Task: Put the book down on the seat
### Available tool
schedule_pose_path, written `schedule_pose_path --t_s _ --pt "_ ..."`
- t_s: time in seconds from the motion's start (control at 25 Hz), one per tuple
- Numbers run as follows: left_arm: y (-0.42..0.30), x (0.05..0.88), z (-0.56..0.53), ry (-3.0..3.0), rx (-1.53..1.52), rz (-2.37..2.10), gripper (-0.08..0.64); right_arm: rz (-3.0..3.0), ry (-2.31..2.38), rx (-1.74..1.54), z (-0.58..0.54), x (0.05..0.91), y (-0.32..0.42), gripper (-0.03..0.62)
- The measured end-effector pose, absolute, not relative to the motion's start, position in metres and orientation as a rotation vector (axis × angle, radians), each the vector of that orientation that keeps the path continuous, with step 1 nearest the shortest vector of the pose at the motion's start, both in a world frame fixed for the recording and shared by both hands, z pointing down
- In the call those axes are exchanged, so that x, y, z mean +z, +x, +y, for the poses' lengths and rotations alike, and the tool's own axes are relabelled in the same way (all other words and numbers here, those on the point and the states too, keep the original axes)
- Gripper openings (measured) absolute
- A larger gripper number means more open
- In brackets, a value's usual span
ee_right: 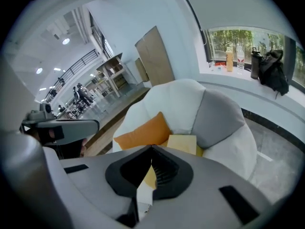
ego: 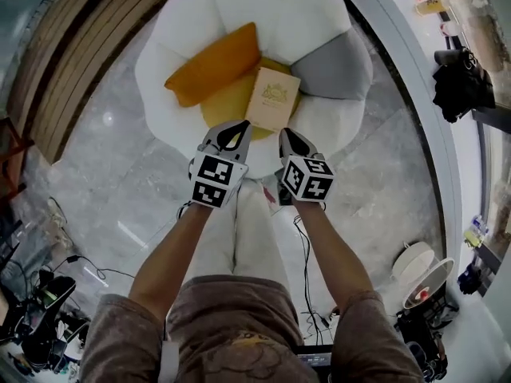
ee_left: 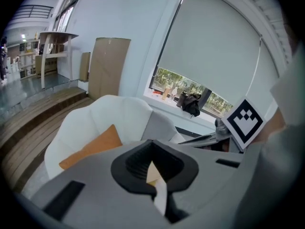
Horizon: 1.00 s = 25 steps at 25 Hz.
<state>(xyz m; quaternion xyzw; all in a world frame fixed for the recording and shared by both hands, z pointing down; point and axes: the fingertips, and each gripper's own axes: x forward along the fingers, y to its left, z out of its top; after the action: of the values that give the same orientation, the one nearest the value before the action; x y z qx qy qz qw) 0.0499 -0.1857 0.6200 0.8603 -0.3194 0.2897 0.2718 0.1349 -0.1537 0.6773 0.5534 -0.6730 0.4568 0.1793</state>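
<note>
Left gripper [ego: 237,128]: jaws closed, empty, before the white petal-backed armchair [ego: 263,6]. Cream hardback book [ego: 272,96]: lies on the armchair's yellow seat, touching the orange cushion [ego: 214,64]. Right gripper [ego: 291,136]: jaws closed, empty. In the left gripper view the gripper body covers the seat; the right gripper view shows the book [ee_right: 182,143].

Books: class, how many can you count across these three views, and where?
1. The book lies on the white chair's yellow seat cushion, right of the orange pillow in the head view. No other book shows.
</note>
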Motion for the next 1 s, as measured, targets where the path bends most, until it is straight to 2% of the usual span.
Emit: schedule_pose_path --t_s 0.56,1.0 --pt "0.049 0.441 -0.195 2.433 0.627 -0.874 0.005 -2.224 1.609 1.13 -0.173 0.456 0.119 0.02" --pt "0.045 0.324 -0.163 2.583 0.487 -0.806 0.005 -2.503 1.513 0.91 -0.142 0.322 0.1 0.02"
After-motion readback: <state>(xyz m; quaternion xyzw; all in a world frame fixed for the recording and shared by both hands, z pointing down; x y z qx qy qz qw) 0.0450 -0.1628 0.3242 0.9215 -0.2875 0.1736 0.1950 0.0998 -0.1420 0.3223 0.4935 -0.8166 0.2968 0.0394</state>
